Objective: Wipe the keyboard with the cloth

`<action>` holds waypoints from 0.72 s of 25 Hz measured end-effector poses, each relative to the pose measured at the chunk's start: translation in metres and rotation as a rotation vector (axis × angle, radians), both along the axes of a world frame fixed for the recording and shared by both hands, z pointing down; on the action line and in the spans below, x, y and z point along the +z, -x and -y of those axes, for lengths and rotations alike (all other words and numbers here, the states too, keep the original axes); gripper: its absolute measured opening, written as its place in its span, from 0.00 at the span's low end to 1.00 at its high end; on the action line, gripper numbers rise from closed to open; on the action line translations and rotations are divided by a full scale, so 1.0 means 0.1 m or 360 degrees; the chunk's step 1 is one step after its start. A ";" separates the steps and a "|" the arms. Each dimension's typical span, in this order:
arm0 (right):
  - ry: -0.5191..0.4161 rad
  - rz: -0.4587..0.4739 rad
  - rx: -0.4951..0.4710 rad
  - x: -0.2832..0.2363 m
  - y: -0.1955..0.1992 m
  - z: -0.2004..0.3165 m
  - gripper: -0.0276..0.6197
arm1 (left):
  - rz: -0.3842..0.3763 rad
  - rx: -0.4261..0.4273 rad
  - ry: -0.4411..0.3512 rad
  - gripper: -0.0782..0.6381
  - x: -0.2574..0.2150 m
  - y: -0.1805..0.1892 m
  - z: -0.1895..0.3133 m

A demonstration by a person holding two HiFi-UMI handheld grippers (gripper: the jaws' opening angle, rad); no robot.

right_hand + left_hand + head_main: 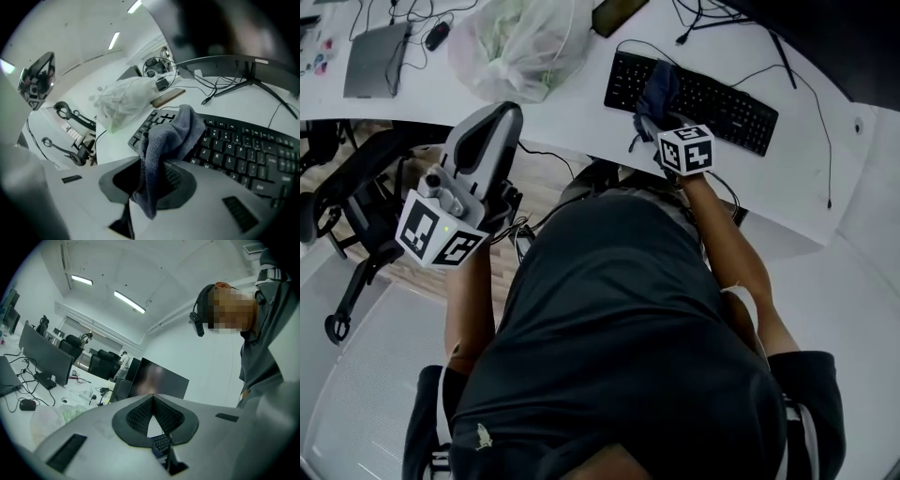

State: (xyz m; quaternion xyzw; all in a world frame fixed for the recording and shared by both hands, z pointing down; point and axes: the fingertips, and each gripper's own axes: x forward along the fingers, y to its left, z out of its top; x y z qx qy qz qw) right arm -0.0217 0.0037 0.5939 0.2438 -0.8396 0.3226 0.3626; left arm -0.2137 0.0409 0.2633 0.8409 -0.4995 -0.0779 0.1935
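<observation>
White desk (581,117), keyboard (727,105) diagonal, cloth (657,92) atop.

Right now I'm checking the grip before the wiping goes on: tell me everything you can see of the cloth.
The cloth is blue-grey, soft and fuzzy, like microfibre, and bunched into folds. The right gripper is shut on it. One end hangs down past the jaws. The larger part rises forward and seems to rest on the black keyboard near its left end, covering some keys.
</observation>
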 end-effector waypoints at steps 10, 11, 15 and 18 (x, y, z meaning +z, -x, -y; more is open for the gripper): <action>-0.0188 -0.0055 0.0080 -0.10 0.08 0.56 0.17 | 0.0012 0.0008 0.0012 0.12 0.05 0.02 -0.03; -0.0138 -0.0049 0.0030 -0.05 0.11 0.28 0.17 | 0.0003 -0.0001 0.0011 0.12 0.05 0.04 -0.04; -0.0111 -0.0013 -0.0059 -0.02 0.20 0.09 0.17 | -0.0007 -0.0010 0.0026 0.12 0.08 0.12 -0.05; -0.0275 -0.0006 0.0028 -0.14 0.24 0.80 0.17 | 0.0004 0.0009 0.0043 0.12 0.12 0.11 -0.04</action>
